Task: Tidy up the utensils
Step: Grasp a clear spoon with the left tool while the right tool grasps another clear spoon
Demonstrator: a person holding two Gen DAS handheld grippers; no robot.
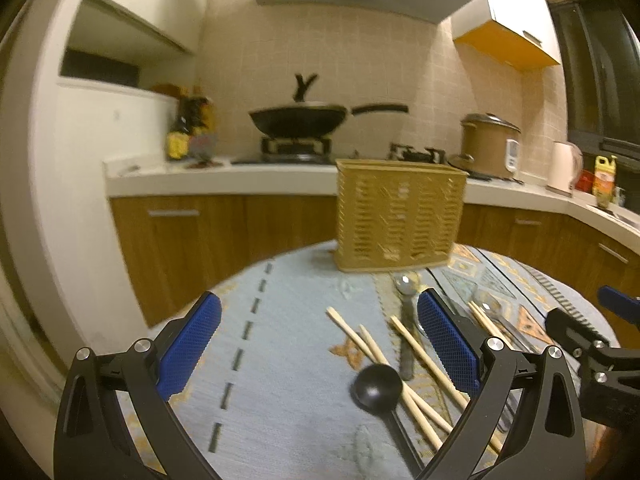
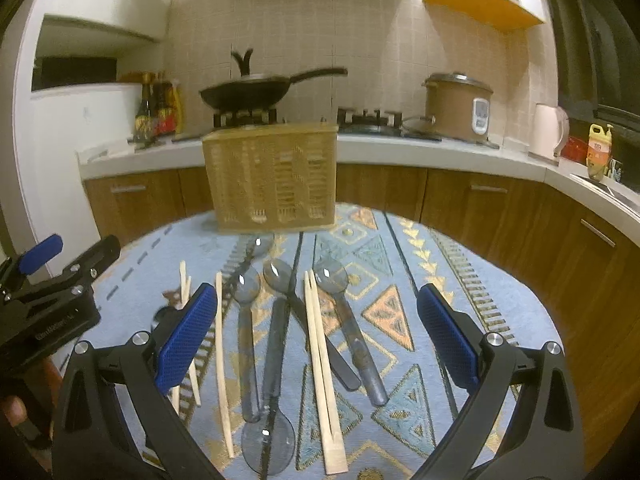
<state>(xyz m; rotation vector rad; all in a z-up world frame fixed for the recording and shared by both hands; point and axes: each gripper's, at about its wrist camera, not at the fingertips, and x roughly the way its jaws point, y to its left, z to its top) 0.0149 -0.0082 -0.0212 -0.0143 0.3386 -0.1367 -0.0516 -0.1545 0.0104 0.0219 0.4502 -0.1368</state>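
Observation:
A woven utensil basket (image 2: 272,176) stands at the far side of the patterned cloth; it also shows in the left wrist view (image 1: 400,216). Several clear grey plastic spoons (image 2: 246,344) and wooden chopsticks (image 2: 320,360) lie on the cloth in front of it. A black spoon (image 1: 378,386) and chopsticks (image 1: 356,338) lie below my left gripper (image 1: 320,344), which is open and empty. My right gripper (image 2: 318,344) is open and empty above the spoons. The left gripper's body (image 2: 44,292) shows at the right view's left edge.
The table (image 2: 460,264) carries a blue patterned cloth. Behind it runs a kitchen counter (image 2: 400,148) with a black wok (image 2: 248,92), sauce bottles (image 2: 156,108), a rice cooker (image 2: 456,108) and a kettle (image 2: 550,132).

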